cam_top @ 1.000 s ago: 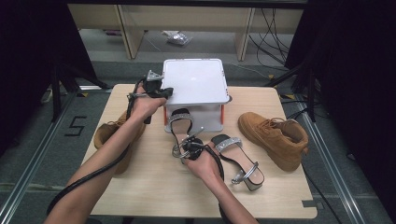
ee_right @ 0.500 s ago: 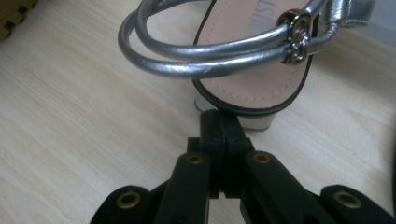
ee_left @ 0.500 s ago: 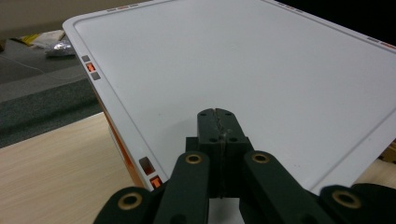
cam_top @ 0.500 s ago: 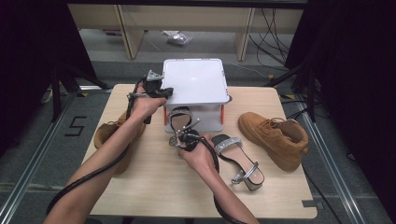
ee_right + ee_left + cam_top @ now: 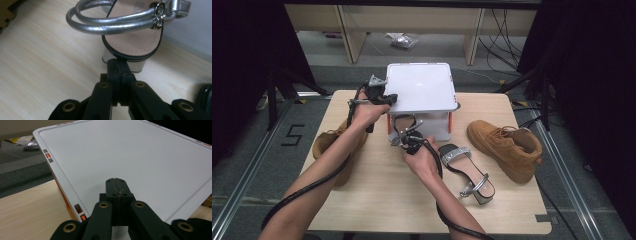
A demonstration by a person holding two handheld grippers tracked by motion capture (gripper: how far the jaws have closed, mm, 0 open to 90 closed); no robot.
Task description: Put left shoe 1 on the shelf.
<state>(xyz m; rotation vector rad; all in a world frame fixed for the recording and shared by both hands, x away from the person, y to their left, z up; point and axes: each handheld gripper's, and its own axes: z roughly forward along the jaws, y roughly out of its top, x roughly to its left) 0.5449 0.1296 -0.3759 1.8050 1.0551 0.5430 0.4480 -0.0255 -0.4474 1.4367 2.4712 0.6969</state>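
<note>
The silver sandal point(image 5: 132, 42) stands on its heel right in front of my right gripper point(image 5: 117, 62), with the looped straps arching over the insole. From above I see it point(image 5: 404, 122) just at the front wall of the white box point(image 5: 437, 127), at the near-left corner. My right gripper's jaws are pressed fully together and their tips meet the back edge of the heel. I take that for nudging rather than gripping, since nothing shows between the pads.

My left gripper point(image 5: 115, 181) also has its jaws squeezed together, with nothing caught in them. It sits over the near-left part of the white lid point(image 5: 130, 155), which looks tilted (whether the tips rest on it or I am propping it from its edge, I cannot tell).

By my reckoning the packing has hardly begun:

- This sandal is at the box but not in it.
- Its partner sandal point(image 5: 467, 170) lies flat on the table point(image 5: 377, 200), just to the right of my right hand.
- One tan boot point(image 5: 504, 147) sits well off to the right.
- The other tan boot point(image 5: 327, 147) is at the left edge, partly under my left forearm.

All four shoes are left to stow, and the lid is left to close.
</note>
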